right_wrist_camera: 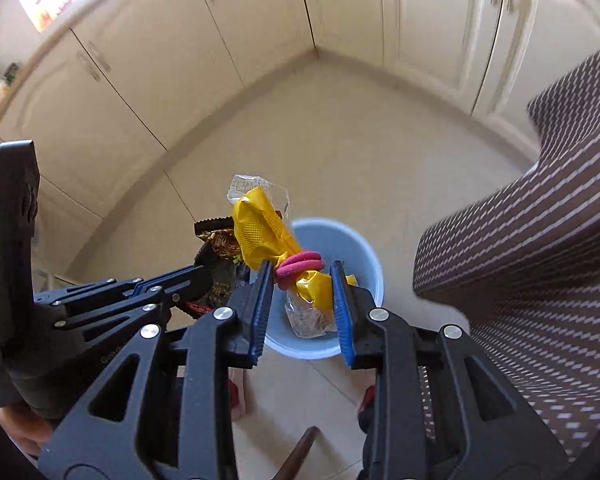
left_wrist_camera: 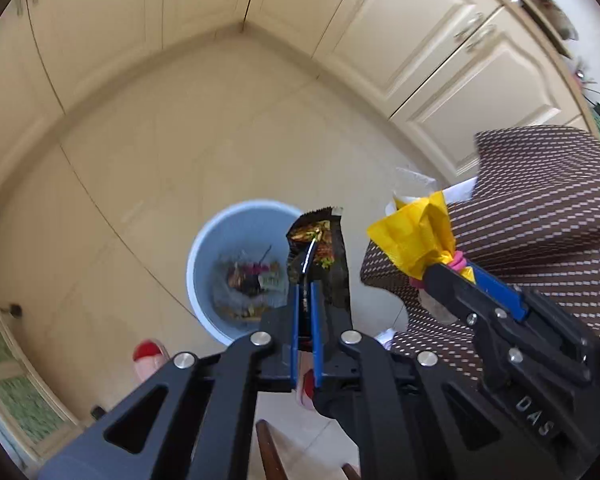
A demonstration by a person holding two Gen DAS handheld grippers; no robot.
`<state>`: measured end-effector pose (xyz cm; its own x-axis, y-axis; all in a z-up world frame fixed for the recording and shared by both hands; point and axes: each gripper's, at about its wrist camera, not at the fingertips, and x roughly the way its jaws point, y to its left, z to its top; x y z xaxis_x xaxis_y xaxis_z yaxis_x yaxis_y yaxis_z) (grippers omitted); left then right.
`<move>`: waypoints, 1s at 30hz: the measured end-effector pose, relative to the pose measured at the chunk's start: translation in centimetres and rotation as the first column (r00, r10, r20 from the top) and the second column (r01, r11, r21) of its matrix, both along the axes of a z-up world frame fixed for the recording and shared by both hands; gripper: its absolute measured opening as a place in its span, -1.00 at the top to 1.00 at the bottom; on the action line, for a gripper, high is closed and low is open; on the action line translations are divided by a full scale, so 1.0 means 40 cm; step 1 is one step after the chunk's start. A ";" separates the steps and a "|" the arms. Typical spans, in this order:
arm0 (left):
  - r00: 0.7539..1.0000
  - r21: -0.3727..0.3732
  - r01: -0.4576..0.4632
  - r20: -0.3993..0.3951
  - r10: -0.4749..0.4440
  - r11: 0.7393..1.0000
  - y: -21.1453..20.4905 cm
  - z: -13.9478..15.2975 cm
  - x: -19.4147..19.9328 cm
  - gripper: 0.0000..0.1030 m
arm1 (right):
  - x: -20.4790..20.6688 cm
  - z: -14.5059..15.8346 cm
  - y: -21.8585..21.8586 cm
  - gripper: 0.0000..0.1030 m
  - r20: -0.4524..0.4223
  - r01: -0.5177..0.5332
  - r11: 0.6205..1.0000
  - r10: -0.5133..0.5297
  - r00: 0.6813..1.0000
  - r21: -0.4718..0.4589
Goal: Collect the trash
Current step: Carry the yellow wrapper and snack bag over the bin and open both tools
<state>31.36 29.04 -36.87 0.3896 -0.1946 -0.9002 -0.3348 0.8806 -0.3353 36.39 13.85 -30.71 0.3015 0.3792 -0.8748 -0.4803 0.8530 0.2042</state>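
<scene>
My left tool (left_wrist_camera: 305, 300) pinches the wrapper (left_wrist_camera: 320, 256) by its end; my right tool (right_wrist_camera: 302, 304) clamps the yellow bundle (right_wrist_camera: 268, 236). Both hang above the bin (right_wrist_camera: 364, 256), so letting go should drop them in.

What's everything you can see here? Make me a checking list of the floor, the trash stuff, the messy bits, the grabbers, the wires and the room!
Surface: pale tiled floor, bare around the bin.
Job's things: blue bin on the floor, with litter already inside; dark snack wrapper; yellow bundle with pink bands around it and clear plastic attached.
Clutter: nothing seen loose on the floor.
Grippers: left gripper shut on the snack wrapper; right gripper shut on the yellow bundle; both are held above the bin.
Cables: nothing seen.
Surroundings: cream cabinet doors meeting in a corner; brown dotted fabric at the right; red slippers below.
</scene>
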 end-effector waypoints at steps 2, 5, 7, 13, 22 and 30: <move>1.000 -0.028 -0.004 -0.027 0.003 1.000 0.012 -0.060 0.006 0.90 | 0.010 -0.043 0.015 0.45 -0.017 0.009 1.000 -0.009 1.000 -0.022; 0.998 -0.063 0.011 -0.060 -0.014 0.998 0.011 -0.119 0.020 0.89 | 0.030 -0.089 0.010 0.45 -0.036 0.043 0.998 -0.045 0.998 -0.036; 0.997 -0.078 0.019 -0.068 -0.025 0.997 0.008 -0.143 0.029 0.89 | 0.050 -0.115 0.004 0.45 -0.044 0.067 0.997 -0.069 0.997 -0.044; 0.998 -0.066 0.035 -0.046 -0.038 0.997 -0.013 -0.139 0.049 0.80 | 0.070 -0.161 0.010 0.44 -0.060 0.107 0.993 -0.110 0.992 -0.056; 0.997 -0.037 0.013 -0.078 -0.016 0.999 -0.007 -0.155 0.058 0.36 | 0.072 -0.219 0.019 0.44 -0.092 0.103 0.993 -0.109 0.990 -0.066; 0.995 -0.034 -0.010 -0.100 0.007 0.999 0.005 -0.173 0.069 0.31 | 0.079 -0.243 0.013 0.42 -0.101 0.099 0.993 -0.105 0.989 -0.063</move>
<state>34.10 29.24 -43.80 0.2998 -0.2237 -0.9274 -0.3754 0.8661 -0.3302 39.54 14.38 -40.42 0.2419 0.2988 -0.9232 -0.3691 0.9082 0.1972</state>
